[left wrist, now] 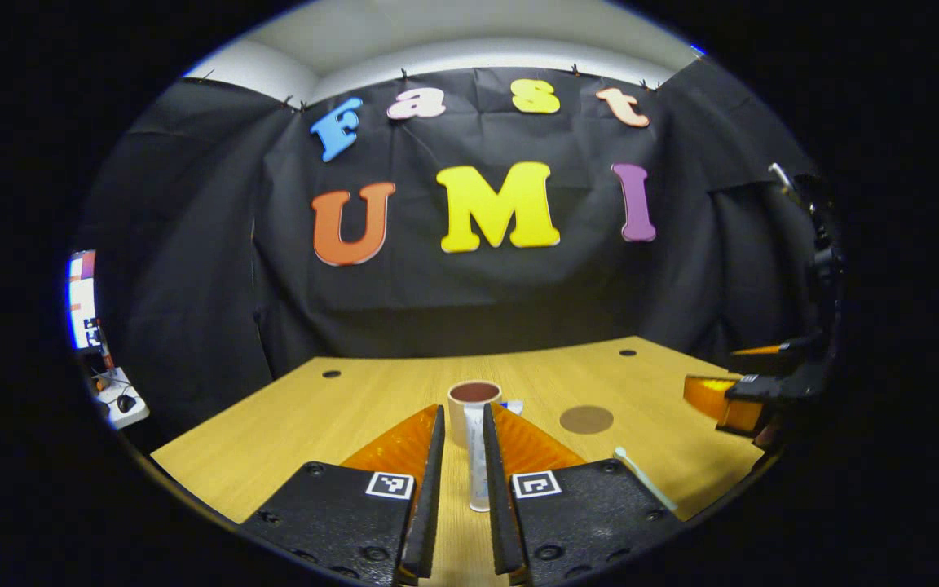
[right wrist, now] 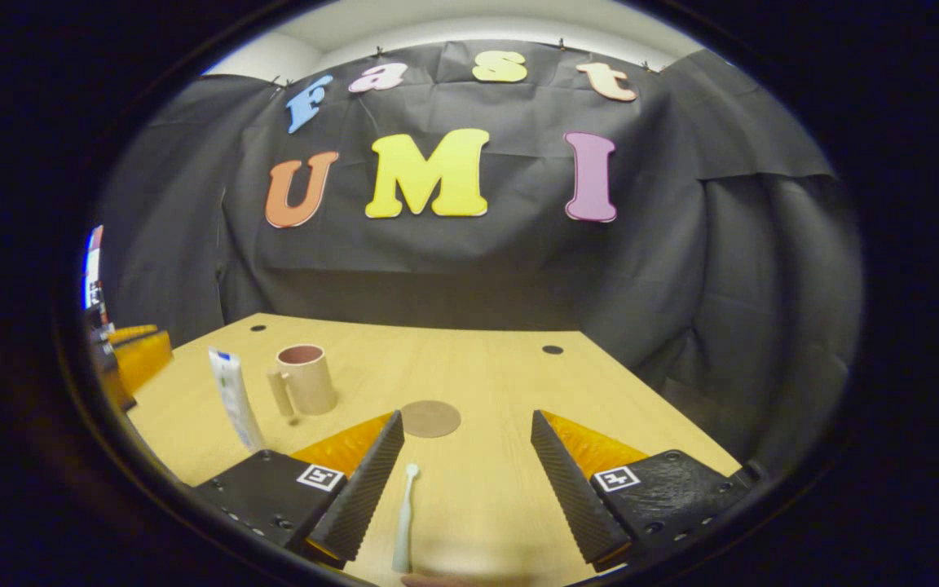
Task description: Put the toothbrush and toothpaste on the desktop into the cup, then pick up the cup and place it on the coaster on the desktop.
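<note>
The wooden desktop (right wrist: 486, 383) runs back to the black cloth wall, and its far edge carries small round holes; broad bare wood lies to the right of the round brown coaster (right wrist: 430, 418), out to the right edge.

The left gripper (left wrist: 463, 456) points level along the table toward the cup (left wrist: 473, 405), its two fingers drawn close and pressing either side of the white toothpaste tube (left wrist: 478, 465). In the right gripper view the tube (right wrist: 235, 399) stands tilted off the wood, just left of the cup (right wrist: 306, 379), whose handle faces it.

The right gripper (right wrist: 465, 465) hangs low over the near part of the table with its fingers spread wide and nothing between them. The white toothbrush (right wrist: 404, 518) lies flat on the wood by its left finger, head toward the coaster. In the left gripper view the toothbrush (left wrist: 641, 475) lies near the table's right front edge, with the right gripper (left wrist: 751, 395) beyond it.
</note>
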